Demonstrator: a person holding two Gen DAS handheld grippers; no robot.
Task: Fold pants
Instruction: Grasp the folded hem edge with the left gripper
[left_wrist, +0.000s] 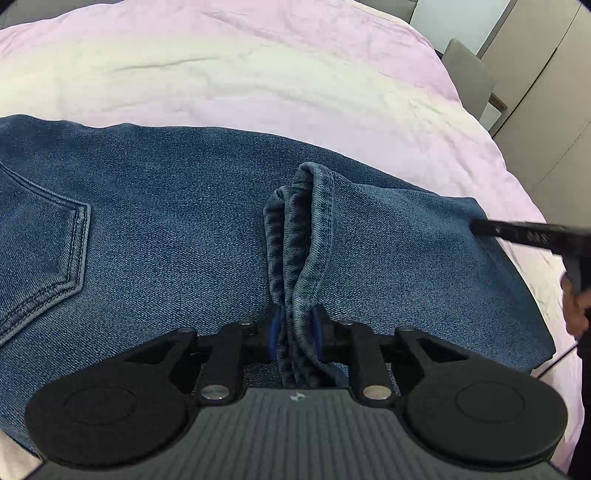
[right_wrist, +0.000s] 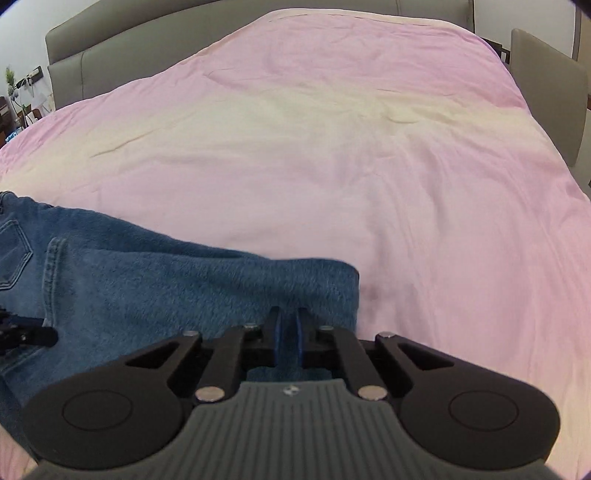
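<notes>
Blue denim jeans (left_wrist: 166, 221) lie across the near part of a pink bed cover (left_wrist: 258, 81), back pocket (left_wrist: 40, 251) at the left. My left gripper (left_wrist: 293, 325) is shut on a bunched hem of a pant leg (left_wrist: 306, 229) that rises between its fingers. My right gripper (right_wrist: 288, 325) is nearly shut with denim between its fingers, at the fold edge of the jeans (right_wrist: 184, 288). The right gripper also shows at the right of the left wrist view (left_wrist: 517, 232), at the jeans' right edge. The left gripper's tip shows at the left of the right wrist view (right_wrist: 29, 336).
The pink cover (right_wrist: 332, 166) stretches far ahead to a grey headboard (right_wrist: 147, 33). A grey chair (left_wrist: 469, 77) and pale cupboard doors (left_wrist: 546, 110) stand at the right of the bed. A plant and clutter (right_wrist: 14, 92) sit far left.
</notes>
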